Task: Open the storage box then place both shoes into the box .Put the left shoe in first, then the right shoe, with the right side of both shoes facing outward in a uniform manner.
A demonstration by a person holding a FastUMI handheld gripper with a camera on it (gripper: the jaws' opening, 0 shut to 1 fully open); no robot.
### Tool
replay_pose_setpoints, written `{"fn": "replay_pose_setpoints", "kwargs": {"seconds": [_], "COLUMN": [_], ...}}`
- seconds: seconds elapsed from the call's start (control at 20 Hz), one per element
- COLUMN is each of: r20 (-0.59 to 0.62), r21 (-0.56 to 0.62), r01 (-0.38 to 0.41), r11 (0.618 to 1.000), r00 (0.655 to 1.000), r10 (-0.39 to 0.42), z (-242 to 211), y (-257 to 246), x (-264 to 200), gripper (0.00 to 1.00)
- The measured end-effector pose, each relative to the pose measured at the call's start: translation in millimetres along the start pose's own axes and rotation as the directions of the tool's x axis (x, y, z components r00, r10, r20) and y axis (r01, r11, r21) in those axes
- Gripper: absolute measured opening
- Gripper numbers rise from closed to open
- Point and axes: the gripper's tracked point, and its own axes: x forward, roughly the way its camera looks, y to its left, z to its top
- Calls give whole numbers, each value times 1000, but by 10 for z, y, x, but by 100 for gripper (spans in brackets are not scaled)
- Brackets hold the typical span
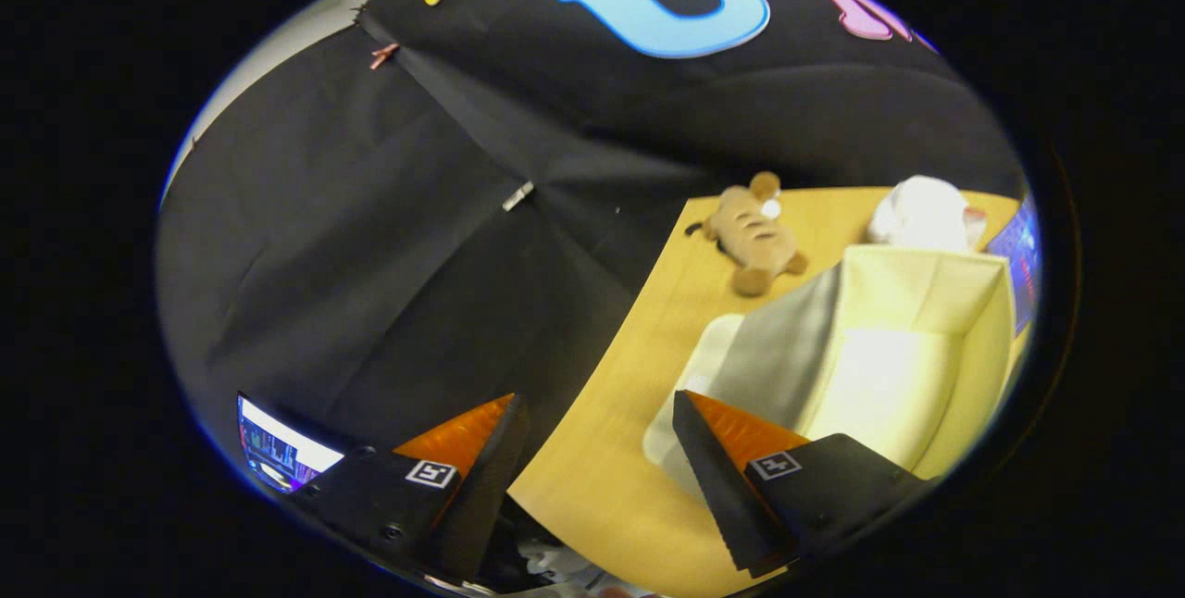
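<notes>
So the gripper has its fingers spread wide apart with nothing between them, just bare wooden table showing in the gap. The storage box sits ahead and off to the right of the fingers, just beyond the right fingertip, and it already looks open: I can see straight into its pale cream inside, with a grey flap folded down on the near-left side. Its long axis seems to run away from the fingers, toward the far end of the table. Looks empty to me, though the fisheye bends that corner a lot, so I wouldn't swear to it.

No shoes anywhere ahead of the fingers that I can pick out. If I had to guess, the next job is finding the left shoe.

Beyond the box there's a brown plush toy lying on the table, and a white soft thing further right behind the box's far wall. Black cloth wall hangs past the left finger.
</notes>
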Motion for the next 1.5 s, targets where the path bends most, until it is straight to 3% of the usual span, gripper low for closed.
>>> {"fn": "replay_pose_setpoints", "kwargs": {"seconds": [0.2,0.5,0.85,0.95,1.2,1.5], "r20": [149,282,254,227,141,21], "r21": [-39,-88,-95,-92,-72,-94], "r01": [126,351,593,639,692,705], "r11": [991,932,800,763,718,703], "r00": [982,907,791,760,720,708], "r10": [-119,-315,-556,-609,-680,-706], "z": [278,284,-205,-379,-628,-933], "y": [-501,-1480,-2915,-3271,-3958,-4430], "x": [-861,-2006,-2871,-2997,-2972,-2708], "gripper": [98,98,98,98,98,99]}}
